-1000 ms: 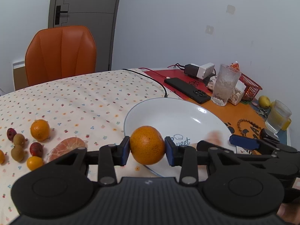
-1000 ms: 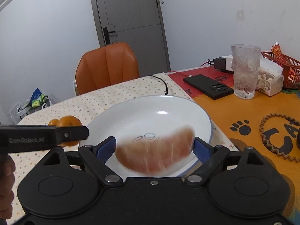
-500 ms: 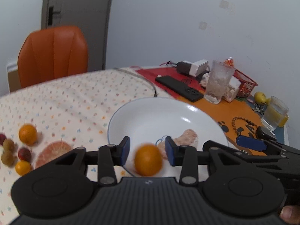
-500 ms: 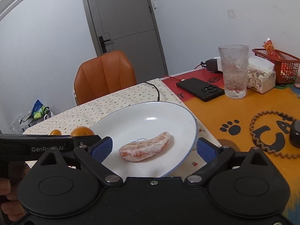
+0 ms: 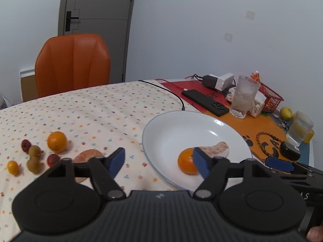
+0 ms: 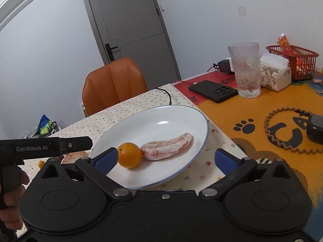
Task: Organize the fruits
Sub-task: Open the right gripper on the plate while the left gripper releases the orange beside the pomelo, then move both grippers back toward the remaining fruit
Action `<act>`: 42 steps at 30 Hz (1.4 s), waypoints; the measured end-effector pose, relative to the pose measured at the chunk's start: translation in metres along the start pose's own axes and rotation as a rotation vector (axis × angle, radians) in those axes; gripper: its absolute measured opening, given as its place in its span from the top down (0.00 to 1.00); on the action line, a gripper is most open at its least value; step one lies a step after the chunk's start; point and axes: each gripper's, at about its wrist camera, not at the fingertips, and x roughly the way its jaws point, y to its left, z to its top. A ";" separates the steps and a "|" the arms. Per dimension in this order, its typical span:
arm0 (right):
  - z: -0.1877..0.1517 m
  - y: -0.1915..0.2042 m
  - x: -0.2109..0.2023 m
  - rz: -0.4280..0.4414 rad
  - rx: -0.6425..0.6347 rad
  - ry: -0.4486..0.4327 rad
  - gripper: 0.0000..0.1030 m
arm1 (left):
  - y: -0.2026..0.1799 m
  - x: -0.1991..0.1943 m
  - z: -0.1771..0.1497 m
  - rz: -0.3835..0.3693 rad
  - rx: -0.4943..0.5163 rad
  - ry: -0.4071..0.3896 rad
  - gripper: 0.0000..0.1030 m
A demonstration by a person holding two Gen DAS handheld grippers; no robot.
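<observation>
A white plate (image 5: 173, 129) (image 6: 161, 113) holds a small orange (image 5: 186, 161) (image 6: 129, 158) touching a peeled pomelo segment (image 5: 218, 148) (image 6: 167, 148). My left gripper (image 5: 159, 162) is open and empty above the plate's near left edge. My right gripper (image 6: 165, 160) is open and empty above the plate's near side. On the dotted cloth at the left lie another orange (image 5: 57, 142), a peeled segment (image 5: 86, 156), a tiny orange (image 5: 13, 167), brown fruits (image 5: 34, 151) and dark red ones (image 5: 25, 145).
A phone (image 5: 206, 101) (image 6: 213, 90), a frosted glass (image 5: 243, 96) (image 6: 246, 69), a tissue box (image 6: 275, 74), a red basket (image 6: 292, 61), a charger and a cable lie behind the plate. A drink glass (image 5: 299, 129) and lemon (image 5: 286, 113) stand far right. An orange chair (image 5: 72, 62) stands behind the table.
My left gripper opened and dropped the orange onto the plate. My right gripper opened wide and released the pomelo segment onto the plate. Both grippers drew back.
</observation>
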 end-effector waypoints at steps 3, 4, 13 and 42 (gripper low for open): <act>0.000 0.007 -0.004 0.000 -0.013 -0.007 0.00 | 0.006 -0.009 -0.001 0.013 -0.008 -0.018 0.19; 0.000 0.008 -0.005 -0.003 -0.014 -0.007 0.00 | 0.008 -0.012 -0.001 0.016 -0.012 -0.020 0.19; -0.005 0.027 -0.011 -0.022 -0.008 0.006 0.00 | 0.027 -0.038 -0.007 0.036 -0.049 -0.041 0.15; -0.012 0.099 -0.030 0.049 -0.127 -0.060 0.00 | 0.100 -0.115 -0.023 0.141 -0.129 -0.124 0.11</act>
